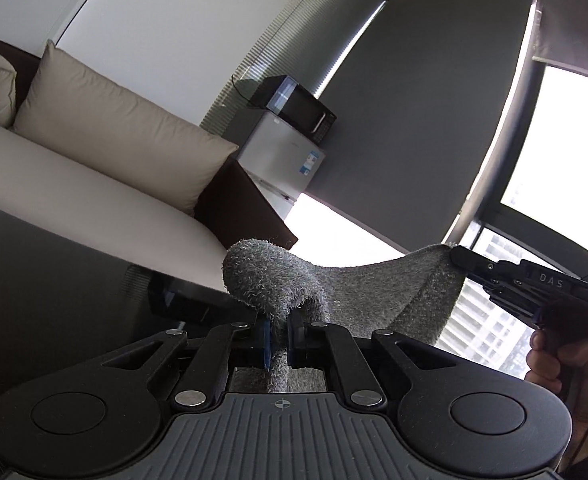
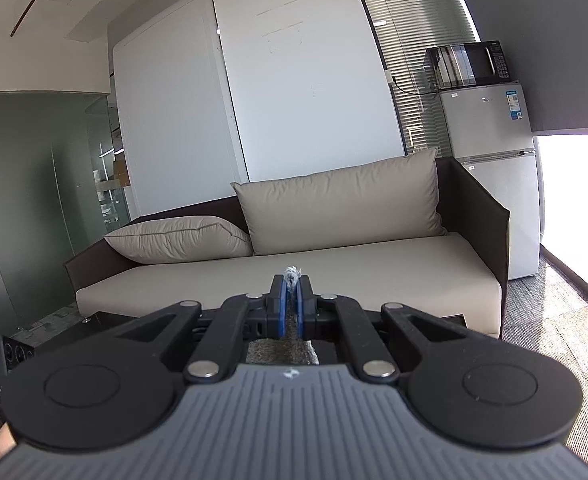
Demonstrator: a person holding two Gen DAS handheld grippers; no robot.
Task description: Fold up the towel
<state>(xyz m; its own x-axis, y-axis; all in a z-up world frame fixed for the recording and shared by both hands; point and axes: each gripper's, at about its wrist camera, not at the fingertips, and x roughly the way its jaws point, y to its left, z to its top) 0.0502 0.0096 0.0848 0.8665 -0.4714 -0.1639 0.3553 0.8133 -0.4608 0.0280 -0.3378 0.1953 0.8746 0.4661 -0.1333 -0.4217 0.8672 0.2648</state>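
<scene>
A grey terry towel (image 1: 358, 292) hangs in the air between my two grippers. In the left wrist view my left gripper (image 1: 279, 330) is shut on one bunched corner of it, which bulges up over the blue pads. The towel stretches from there to the right, where the right gripper (image 1: 460, 256), held by a hand (image 1: 558, 364), pinches its other end. In the right wrist view my right gripper (image 2: 291, 296) is shut on the towel (image 2: 292, 273), with a small tuft sticking out past the blue pads and more cloth below the jaws.
A beige sofa (image 2: 294, 280) with two cushions stands ahead, with a dark frame. A white fridge (image 2: 494, 160) with a black microwave (image 2: 470, 65) on top stands to its right. Bright windows (image 1: 566, 152) with grey blinds are on the right. A glass door (image 2: 33, 200) is at the left.
</scene>
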